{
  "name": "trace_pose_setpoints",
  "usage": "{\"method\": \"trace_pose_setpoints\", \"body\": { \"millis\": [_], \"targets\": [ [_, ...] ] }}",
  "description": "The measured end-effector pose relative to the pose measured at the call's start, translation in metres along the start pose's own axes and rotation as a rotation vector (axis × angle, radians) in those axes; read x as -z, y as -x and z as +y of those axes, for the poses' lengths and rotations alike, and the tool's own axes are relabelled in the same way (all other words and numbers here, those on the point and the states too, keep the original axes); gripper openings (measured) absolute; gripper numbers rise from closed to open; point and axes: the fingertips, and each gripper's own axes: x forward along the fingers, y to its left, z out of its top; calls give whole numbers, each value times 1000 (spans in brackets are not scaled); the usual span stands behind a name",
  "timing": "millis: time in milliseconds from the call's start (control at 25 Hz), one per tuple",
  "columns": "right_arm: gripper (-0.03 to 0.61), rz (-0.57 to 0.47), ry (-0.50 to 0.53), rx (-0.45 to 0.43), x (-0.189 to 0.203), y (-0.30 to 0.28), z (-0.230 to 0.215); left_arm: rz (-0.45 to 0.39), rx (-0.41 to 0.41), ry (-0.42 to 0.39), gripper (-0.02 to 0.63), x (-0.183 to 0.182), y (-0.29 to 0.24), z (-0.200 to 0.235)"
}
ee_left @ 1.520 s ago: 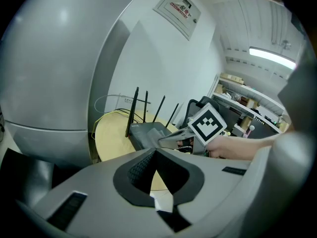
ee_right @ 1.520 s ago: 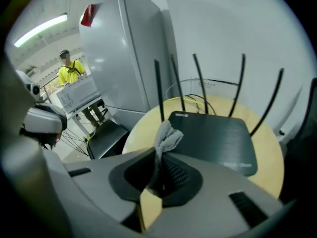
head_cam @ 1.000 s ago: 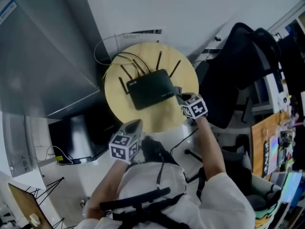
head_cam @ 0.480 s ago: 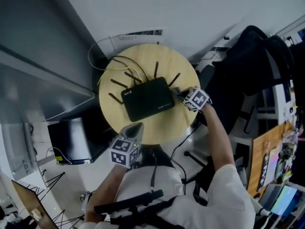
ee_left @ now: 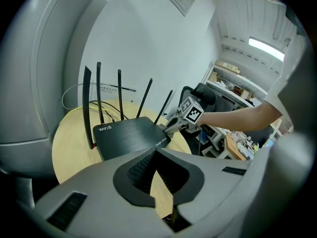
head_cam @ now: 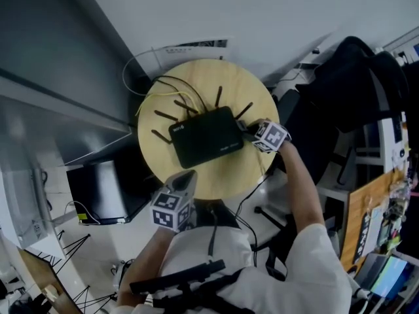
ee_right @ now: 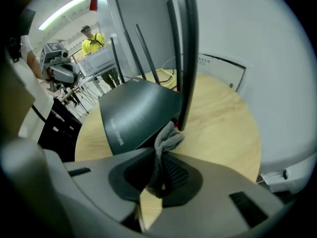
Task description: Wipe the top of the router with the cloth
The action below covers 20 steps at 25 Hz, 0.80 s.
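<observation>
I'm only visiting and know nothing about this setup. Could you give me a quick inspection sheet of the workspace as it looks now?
Surface: round wooden table, bare around the router.
Job's things: black router, antennas upright, sits mid-table; grey cloth at its corner on the person's right.
Clutter: nothing seen.
Tongs: right tongs shut on the cloth; left tongs shut, empty, at the table's near edge.
Cables: yellow cables behind the router; white cable looped by the wall.
Surroundings: black office chair on the right, grey cabinet on the left.

Even indoor light, fisheye edges, soft shadows
</observation>
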Motion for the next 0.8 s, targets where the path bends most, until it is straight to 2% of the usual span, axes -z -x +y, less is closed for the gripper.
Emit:
{"method": "trace_pose_setpoints", "body": {
  "millis": [160,440,600,800],
  "targets": [
    [38,6,1,-19,15,8,20,9,18,-15,-11,4,5,-1],
    [38,-6,-57,7,34,12,55,22,61,-52,-11,12,17,-10],
    [38,-48,-96,43,30,14,69,27,73,-69,-11,17,27,-12],
    [38,-89,-218,111,26,7,84,23,79,-76,-11,24,38,-11]
  ]
}}
